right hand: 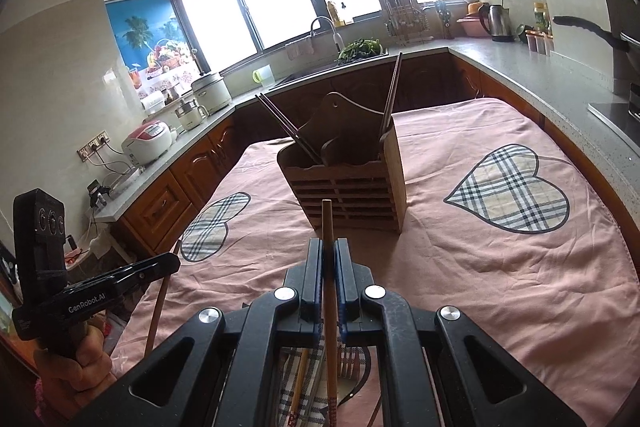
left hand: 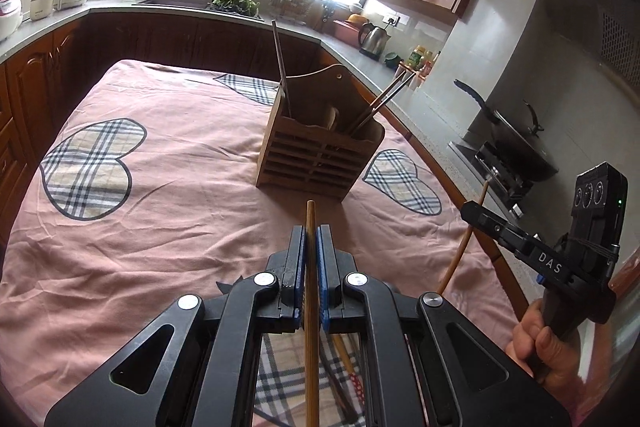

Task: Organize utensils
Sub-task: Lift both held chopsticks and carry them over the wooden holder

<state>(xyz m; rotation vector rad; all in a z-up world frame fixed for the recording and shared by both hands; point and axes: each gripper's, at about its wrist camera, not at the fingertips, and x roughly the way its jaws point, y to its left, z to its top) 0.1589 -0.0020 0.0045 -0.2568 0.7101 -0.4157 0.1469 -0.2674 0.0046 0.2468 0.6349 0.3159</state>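
Note:
A wooden utensil holder [left hand: 320, 151] stands mid-table on the pink cloth, with several dark chopsticks [left hand: 282, 67] leaning out of it; it also shows in the right wrist view [right hand: 348, 179]. My left gripper [left hand: 311, 231] is shut on a light wooden chopstick [left hand: 311, 287], its tip pointing at the holder. My right gripper [right hand: 329, 245] is shut on another wooden chopstick [right hand: 329, 291], a short way in front of the holder. The right gripper also shows in the left wrist view [left hand: 472, 211], and the left gripper in the right wrist view [right hand: 172, 261]. More chopsticks [left hand: 344, 359] and a fork [right hand: 350, 361] lie under the grippers.
The table wears a pink cloth [left hand: 180, 227] with plaid hearts. Counters ring it: rice cookers [right hand: 148, 143] on one side, a sink [left hand: 176, 1] with greens at the back, a kettle [left hand: 374, 39] and a stove with a wok [left hand: 516, 143] on the other.

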